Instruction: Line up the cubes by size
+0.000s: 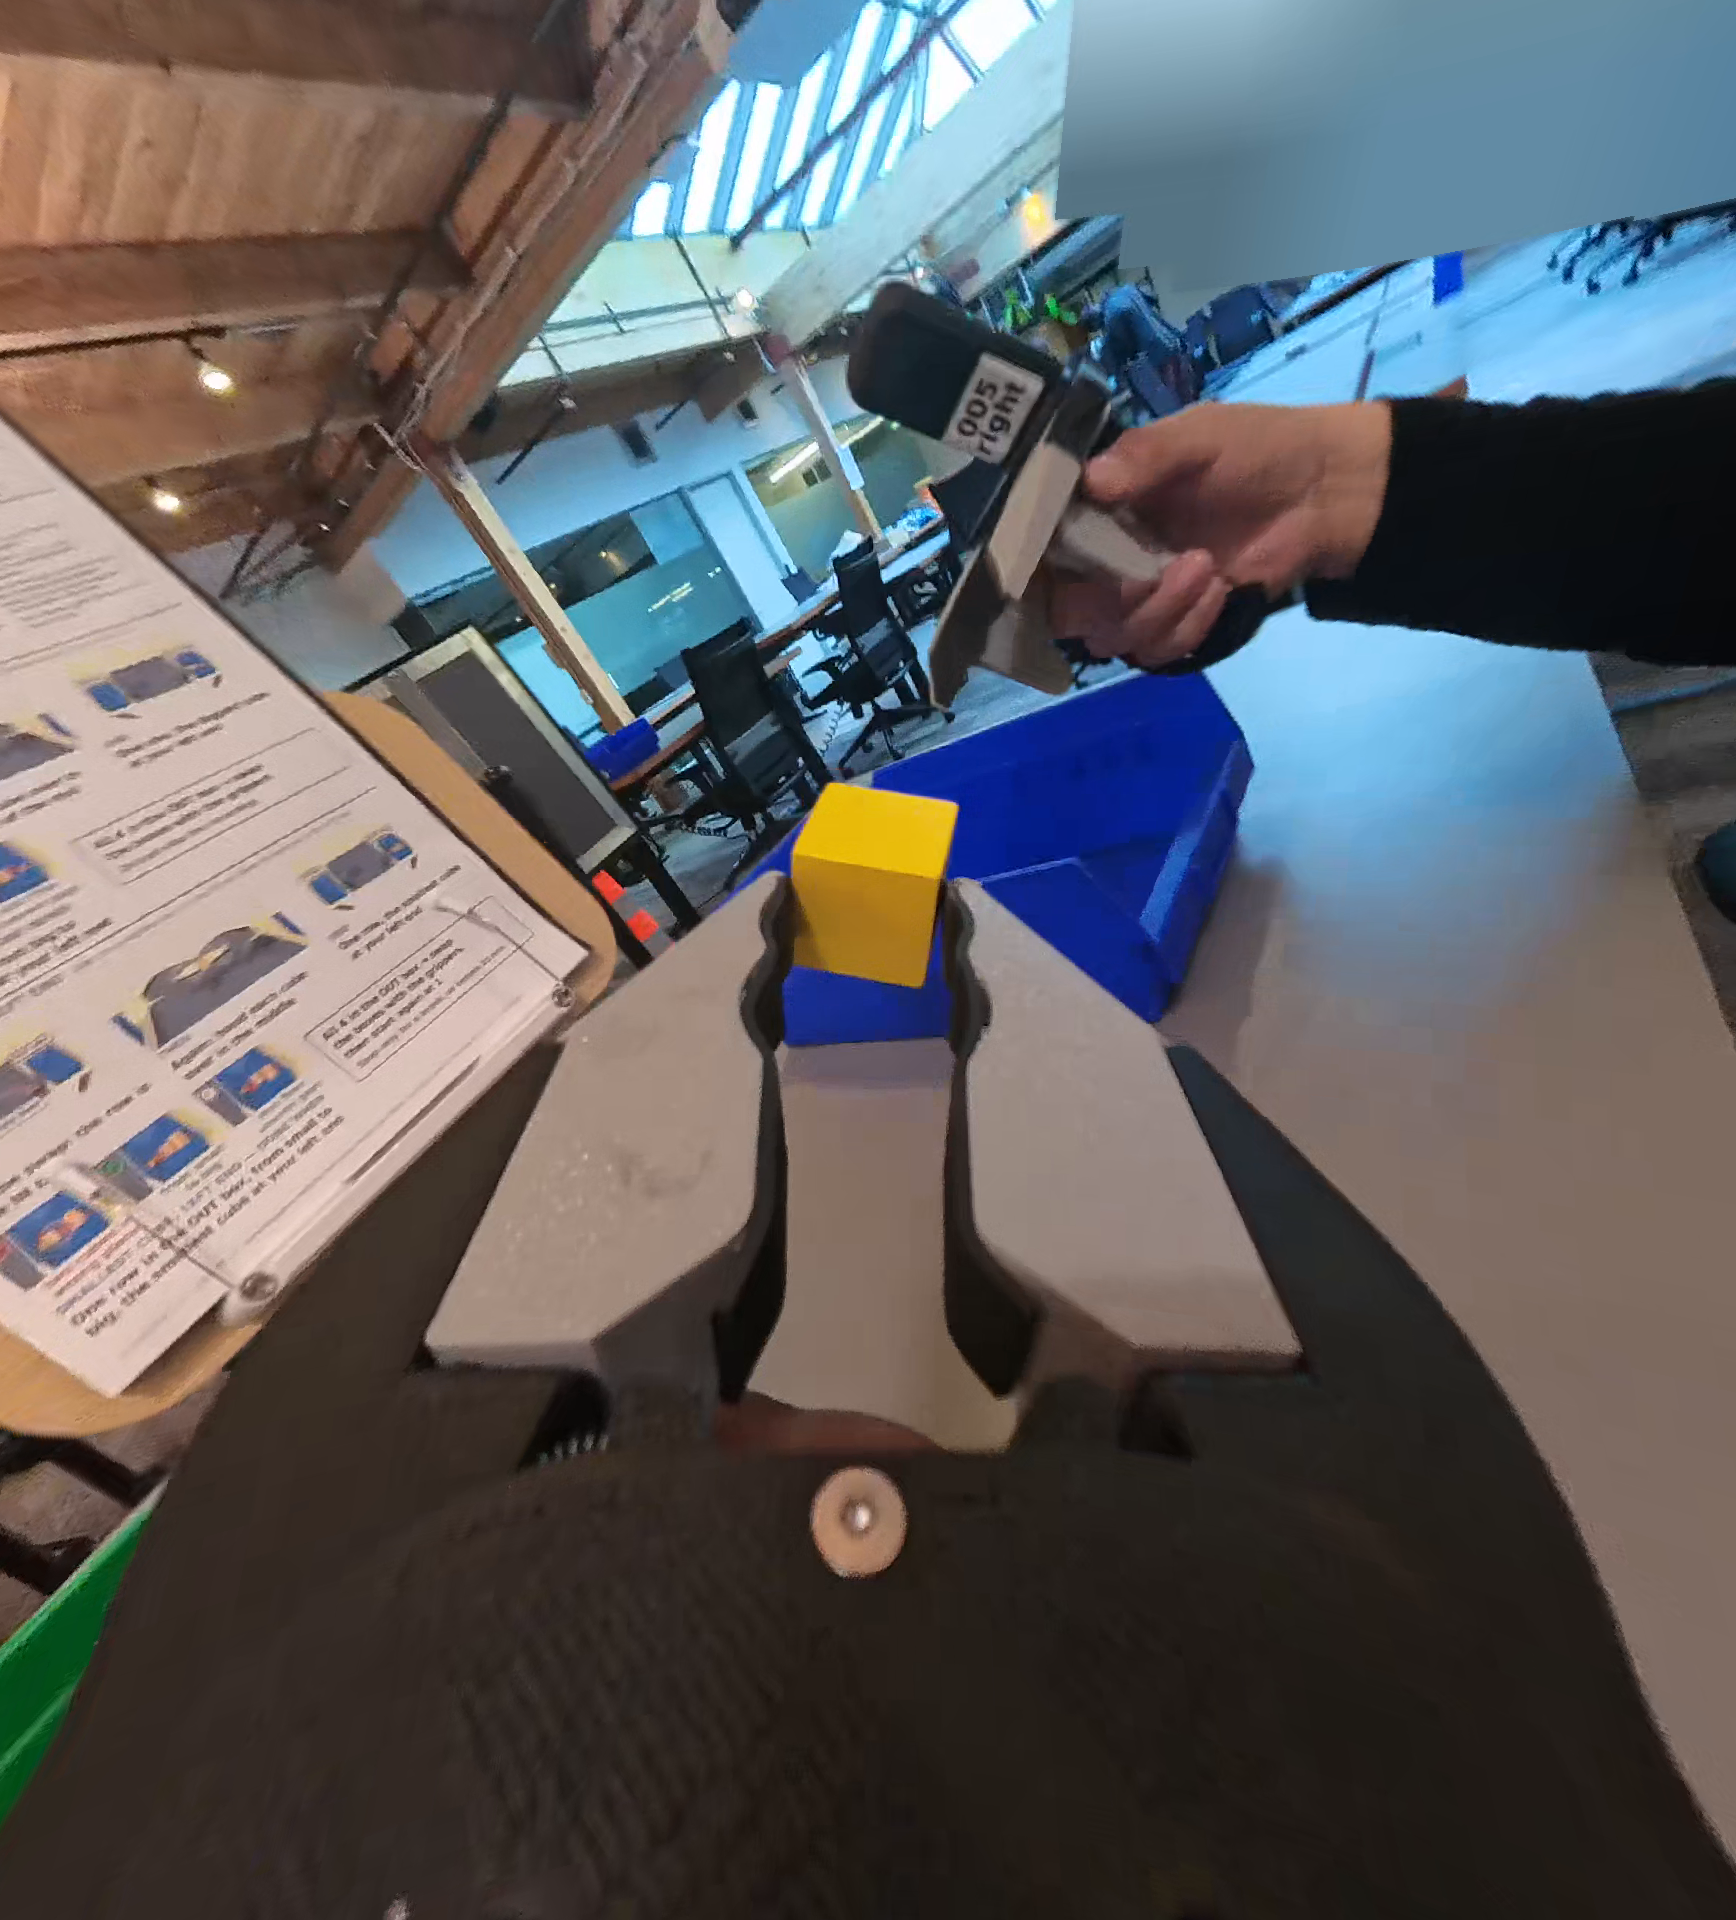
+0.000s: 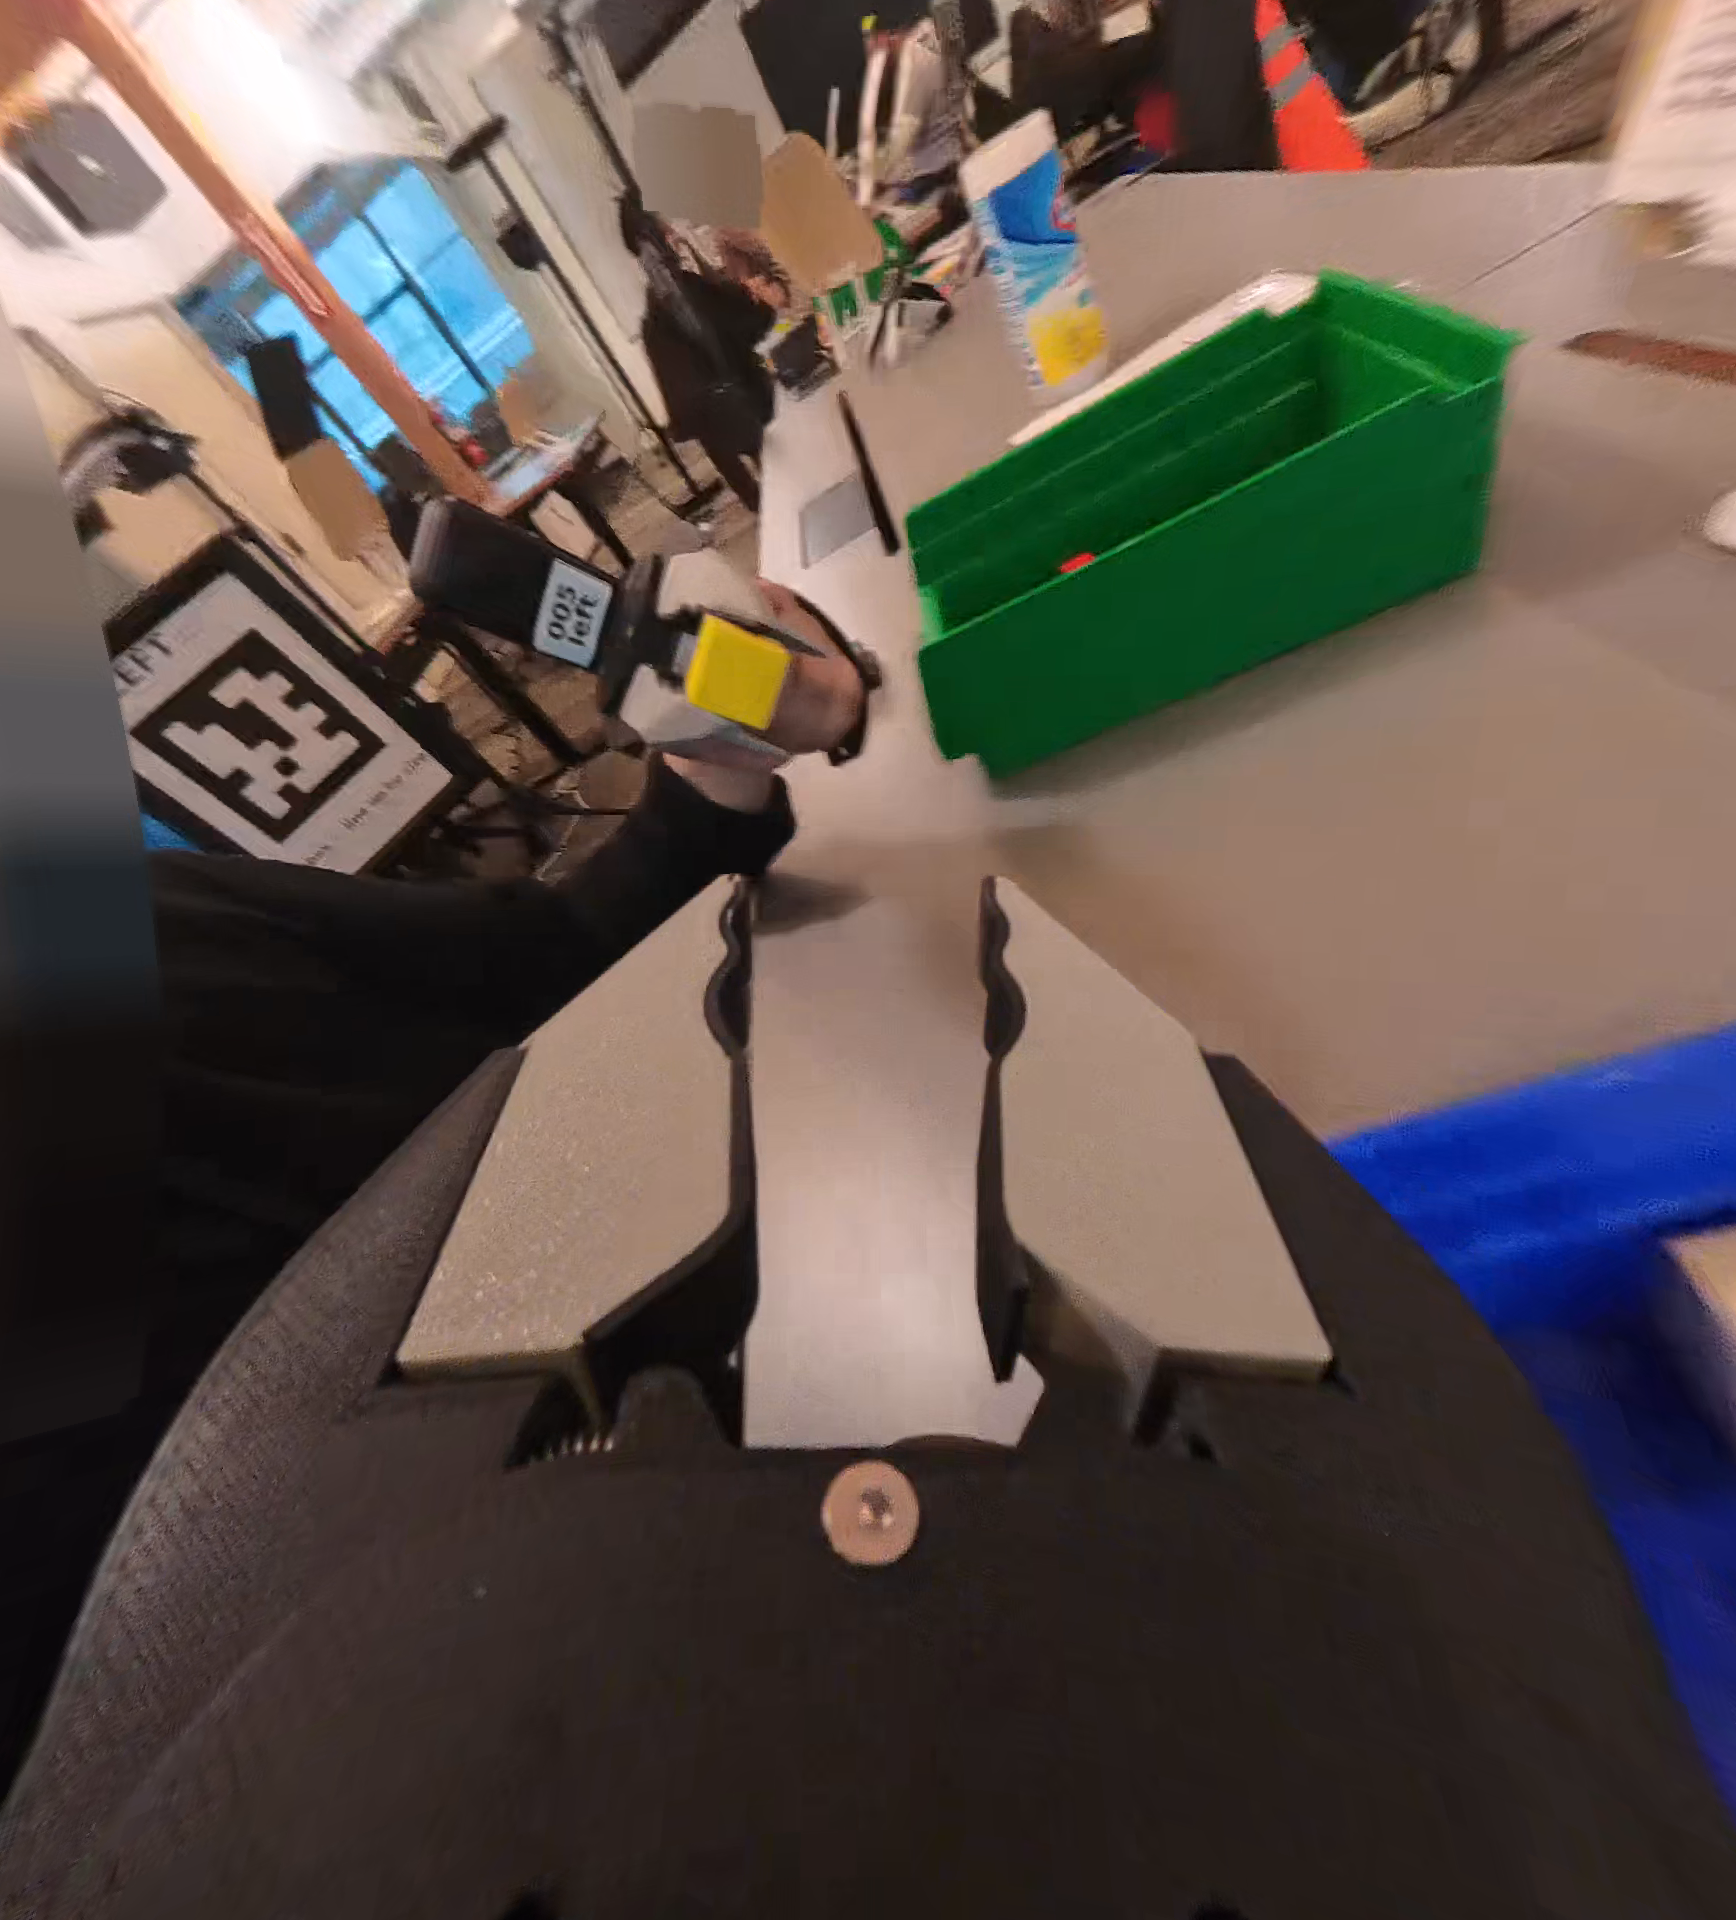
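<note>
My left gripper (image 1: 864, 914) is shut on a yellow cube (image 1: 869, 883) and holds it in the air above the grey table, in front of a blue bin (image 1: 1103, 821). The same cube (image 2: 736, 670) shows in the right wrist view, held in the left gripper at mid left. My right gripper (image 2: 859, 904) is open and empty above the table. In the left wrist view it (image 1: 989, 623) hangs above the blue bin, held by a hand in a black sleeve. A small red object (image 2: 1077, 563) lies inside a green bin (image 2: 1207, 623).
An instruction sheet on a wooden board (image 1: 168, 883) stands at the left. A corner of the green bin (image 1: 2, 1714) is at lower left. A wipes canister (image 2: 1035, 260) stands behind the green bin. The blue bin's rim (image 2: 1570, 1195) is at lower right. A marker sign (image 2: 261, 727) stands off the table.
</note>
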